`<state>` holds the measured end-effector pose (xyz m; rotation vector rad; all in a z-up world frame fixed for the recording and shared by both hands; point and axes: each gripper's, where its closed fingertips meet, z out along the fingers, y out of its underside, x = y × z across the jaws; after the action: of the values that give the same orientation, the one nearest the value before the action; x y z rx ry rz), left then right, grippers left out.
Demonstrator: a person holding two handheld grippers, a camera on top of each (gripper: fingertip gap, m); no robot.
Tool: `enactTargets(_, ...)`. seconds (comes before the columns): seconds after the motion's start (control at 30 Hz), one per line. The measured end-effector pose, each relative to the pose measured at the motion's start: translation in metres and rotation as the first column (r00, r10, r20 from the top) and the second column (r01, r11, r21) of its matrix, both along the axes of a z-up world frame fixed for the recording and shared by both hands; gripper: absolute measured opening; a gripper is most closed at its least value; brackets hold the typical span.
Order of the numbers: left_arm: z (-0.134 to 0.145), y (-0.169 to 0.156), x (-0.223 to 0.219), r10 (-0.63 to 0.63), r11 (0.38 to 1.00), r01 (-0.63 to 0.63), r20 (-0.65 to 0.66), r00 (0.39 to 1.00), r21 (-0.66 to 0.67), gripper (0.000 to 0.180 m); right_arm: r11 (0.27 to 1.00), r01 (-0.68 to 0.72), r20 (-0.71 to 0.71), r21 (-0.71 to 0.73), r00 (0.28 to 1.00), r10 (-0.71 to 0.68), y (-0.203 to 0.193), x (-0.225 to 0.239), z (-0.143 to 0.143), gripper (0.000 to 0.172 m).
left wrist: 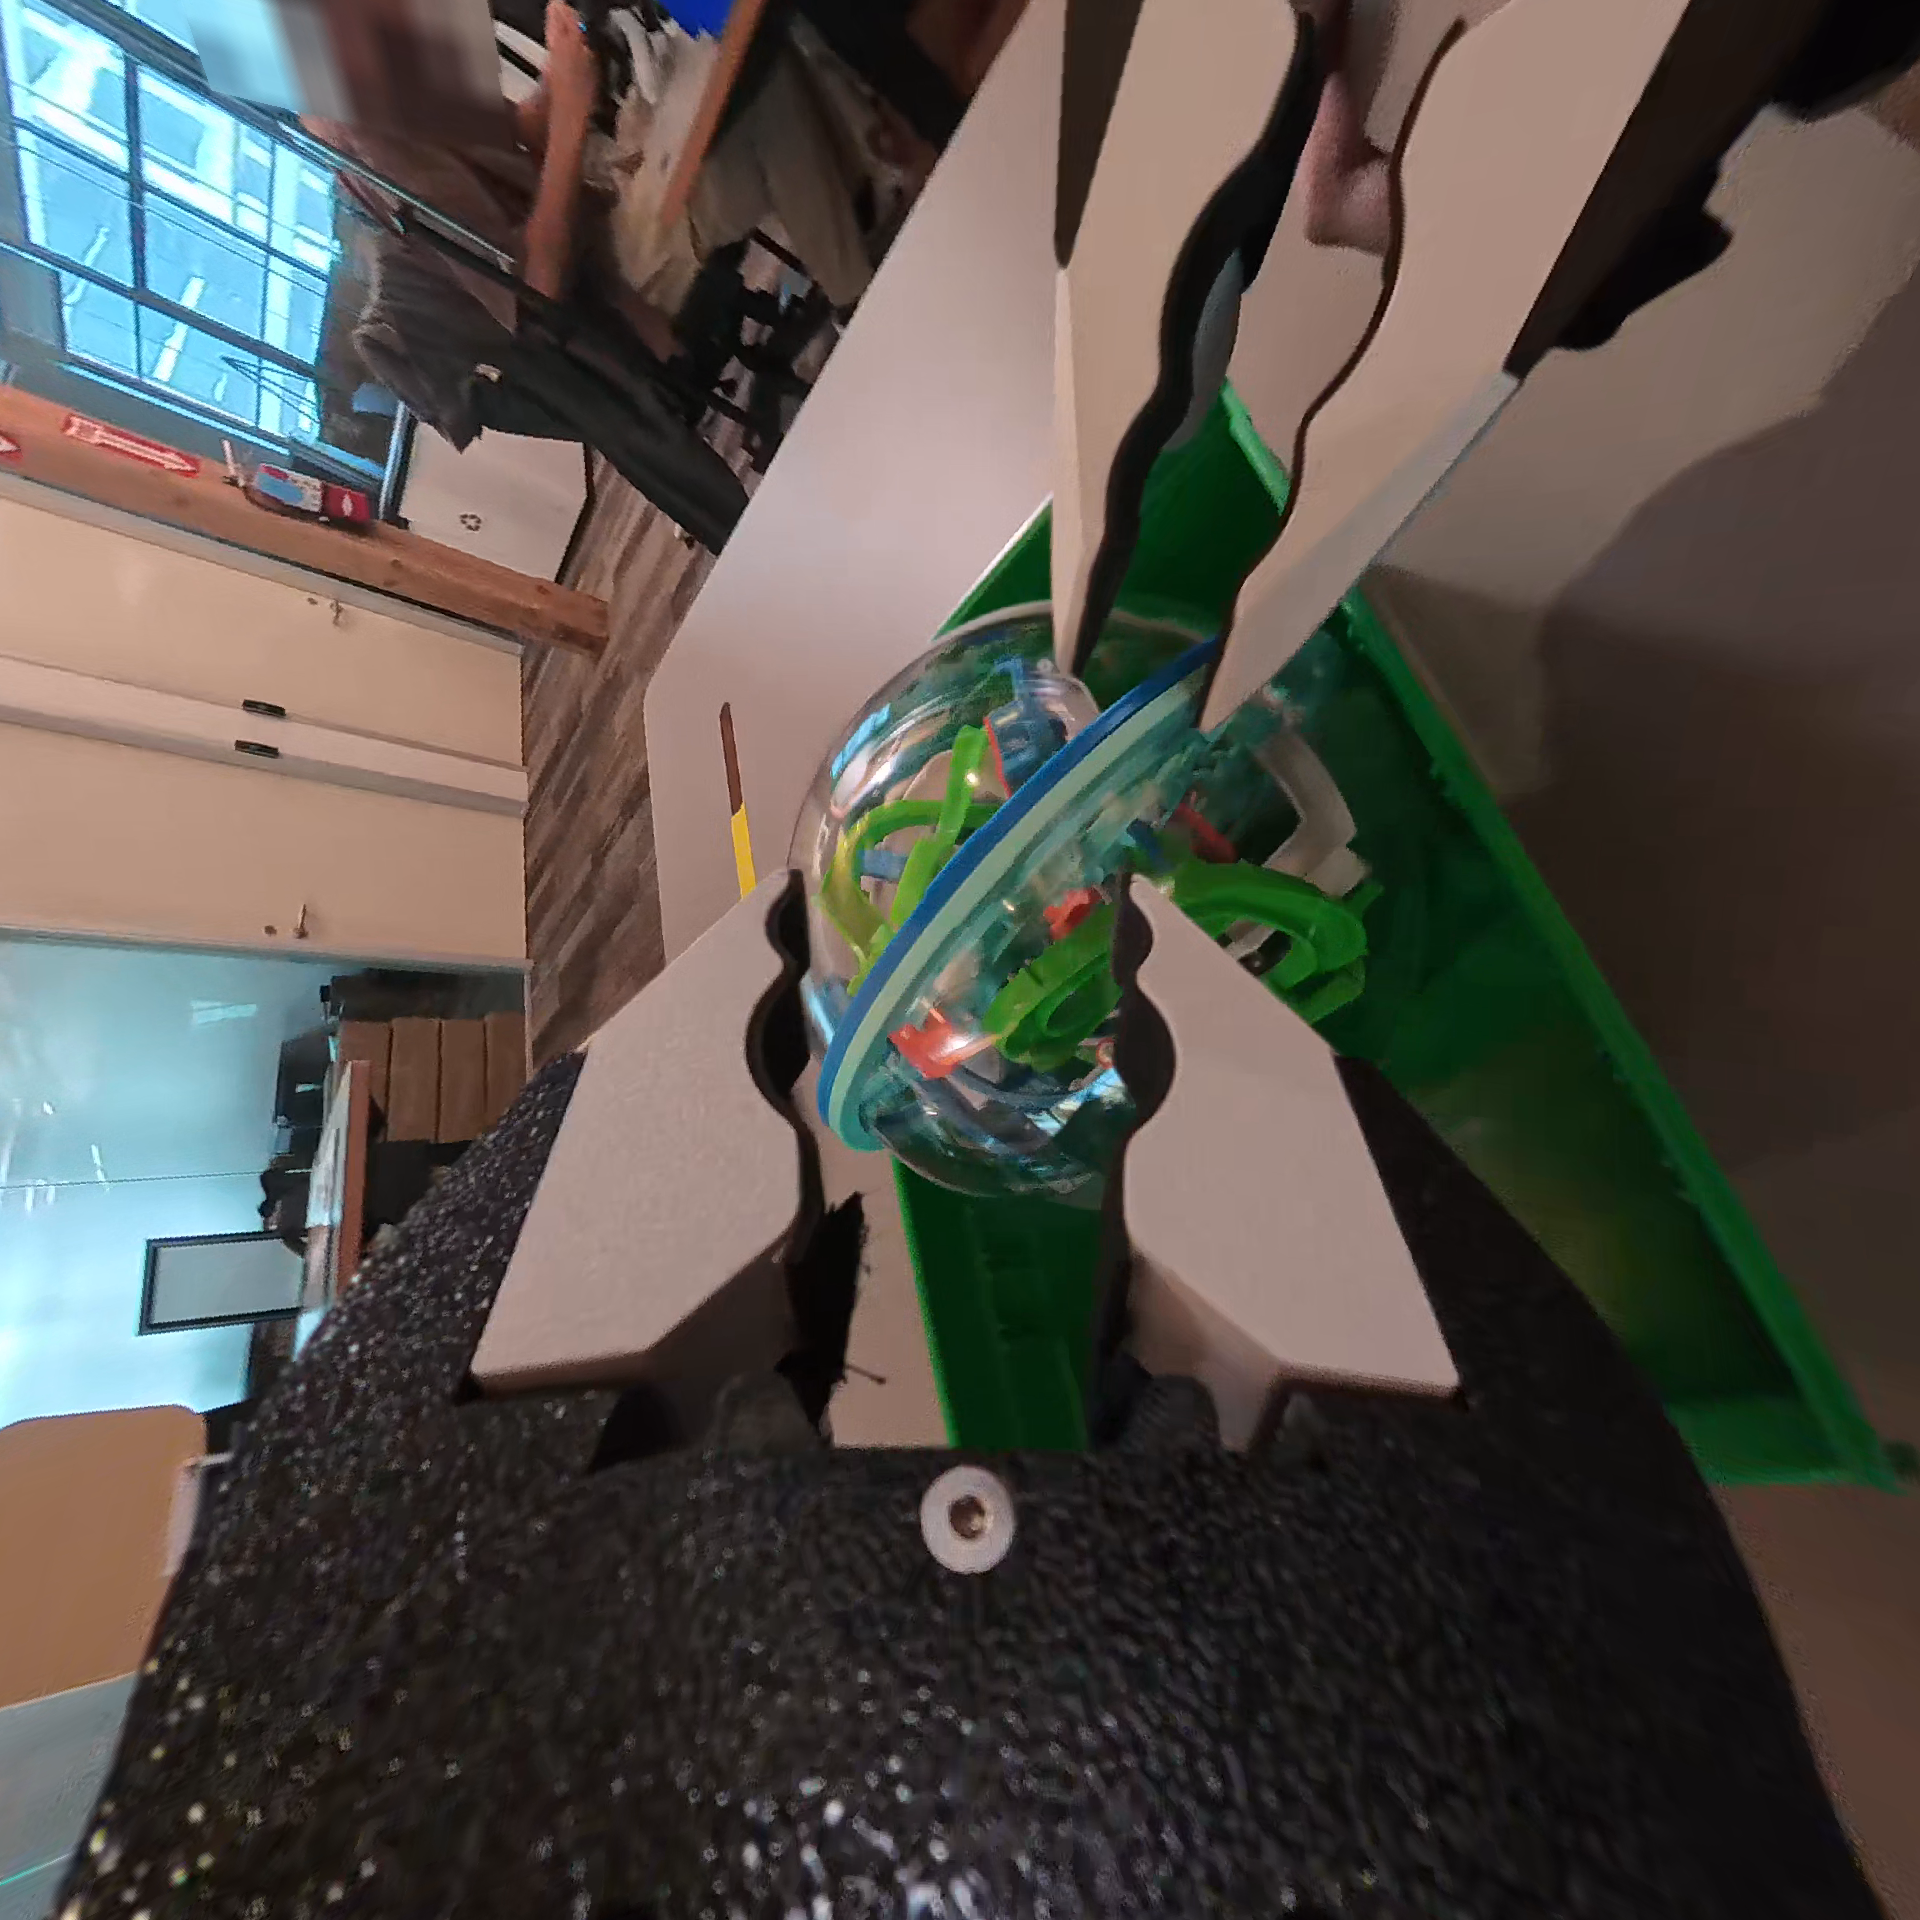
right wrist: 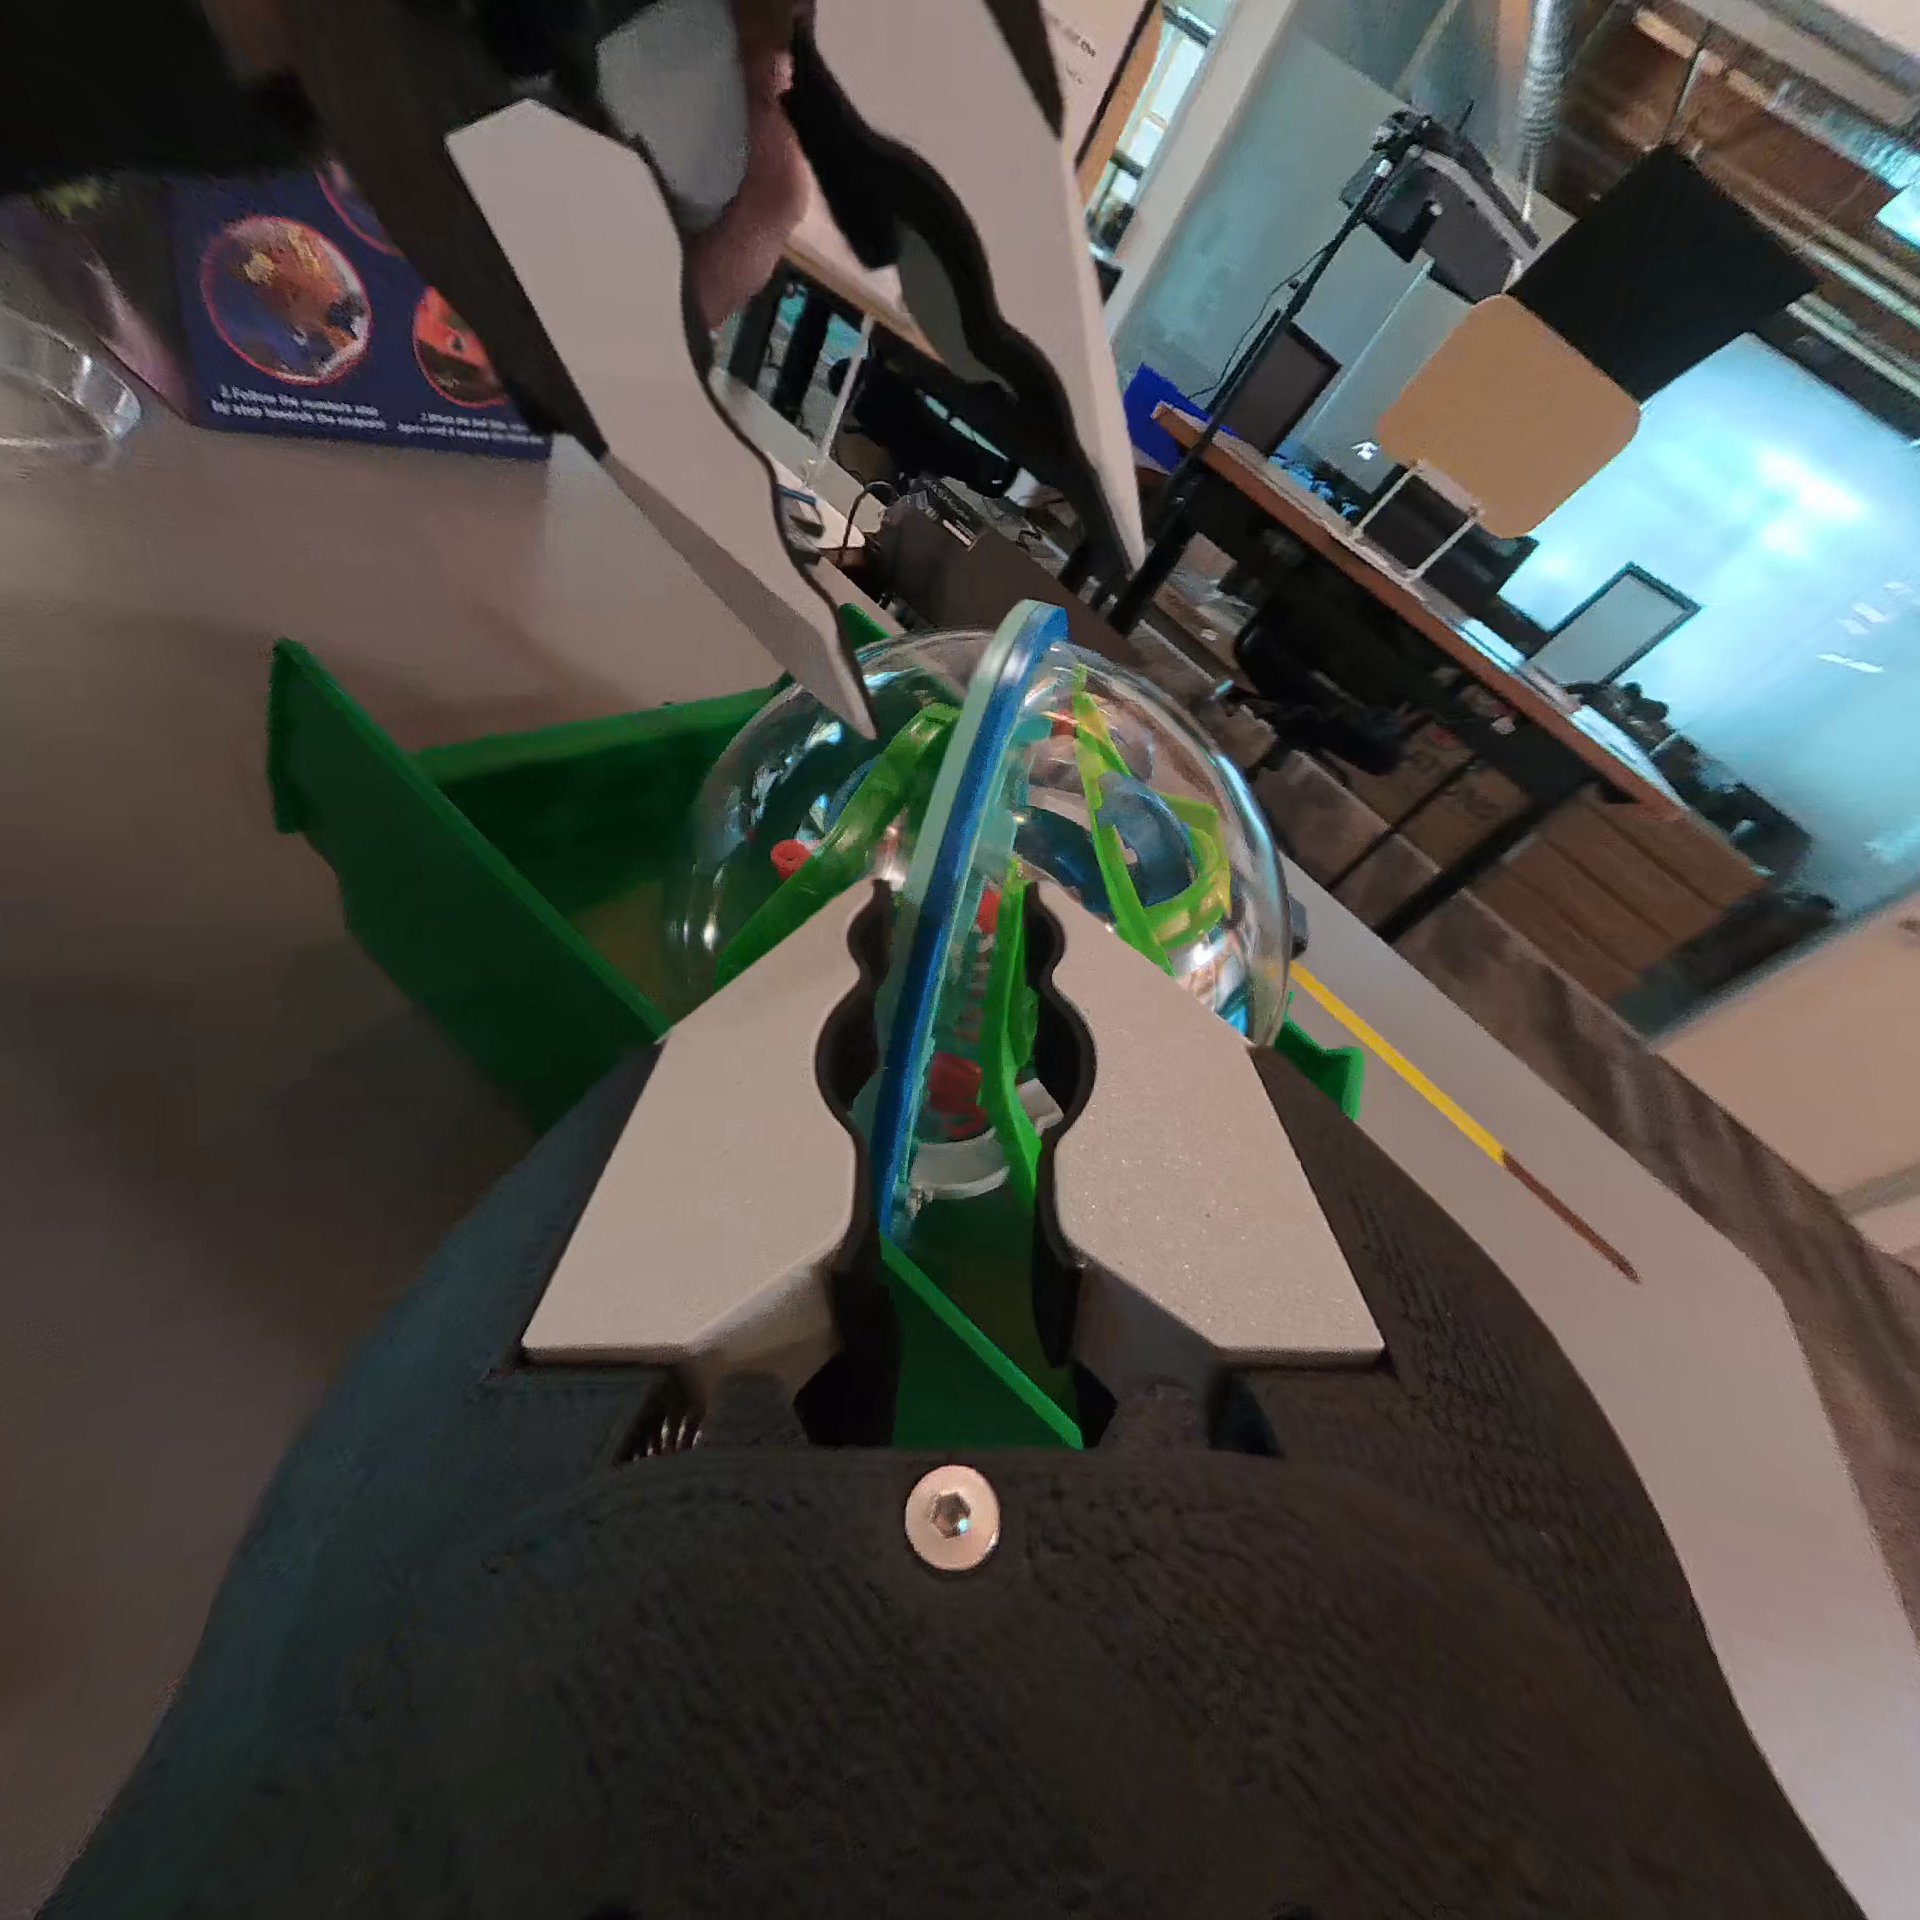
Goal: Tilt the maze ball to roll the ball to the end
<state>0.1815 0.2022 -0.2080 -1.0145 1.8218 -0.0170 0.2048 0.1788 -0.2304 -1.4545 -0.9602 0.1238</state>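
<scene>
The maze ball (left wrist: 977, 914) is a clear sphere with a blue rim and green, blue and red tracks inside. It sits over a green tray (left wrist: 1558, 1091). My left gripper (left wrist: 961, 914) is shut on the ball's near end, with the blue rim running between its pads. My right gripper (left wrist: 1143, 691) reaches in from the top, one tip on each side of the rim. In the right wrist view my right gripper (right wrist: 956, 904) straddles the blue rim of the ball (right wrist: 1143, 831) and presses on it. A left finger (right wrist: 810, 644) touches the ball's far side. The small ball inside is not visible.
The green tray (right wrist: 436, 883) lies on a pale table (right wrist: 312, 582). A yellow and brown strip (left wrist: 743, 852) marks the table near its edge. A dark printed box (right wrist: 343, 312) and a clear bowl (right wrist: 52, 384) stand at the back left. Desks and chairs fill the room beyond. Spacing between my two grippers at the tips: around 5 centimeters.
</scene>
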Motion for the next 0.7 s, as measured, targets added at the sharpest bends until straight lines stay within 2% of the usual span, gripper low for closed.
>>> enactTargets(0.07,-0.001,0.001,0.000,0.003,0.999,-0.001,-0.054,0.999,0.033,0.052,1.000,-0.004,0.028,0.015,1.000,0.004,-0.001,-0.003,-0.003,0.010)
enactTargets(0.17,-0.003,-0.001,-0.002,0.004,0.997,0.004,-0.109,0.994,0.074,0.046,0.998,-0.033,0.077,0.044,0.997,0.030,0.000,-0.007,-0.003,0.009)
enactTargets(0.3,-0.006,-0.001,-0.008,0.026,0.995,-0.011,-0.147,0.989,0.103,0.042,0.987,-0.116,0.231,0.109,0.969,0.089,0.004,-0.008,-0.001,0.009)
enactTargets(0.47,-0.009,-0.004,-0.019,0.042,0.997,-0.030,-0.162,0.986,0.078,0.034,0.943,-0.289,0.427,0.168,0.883,0.194,0.008,-0.019,0.001,0.009)
enactTargets(0.7,-0.016,-0.011,-0.035,0.094,0.995,-0.097,-0.179,0.979,-0.005,0.022,0.866,-0.472,0.597,0.166,0.747,0.292,0.009,-0.034,0.002,0.008)
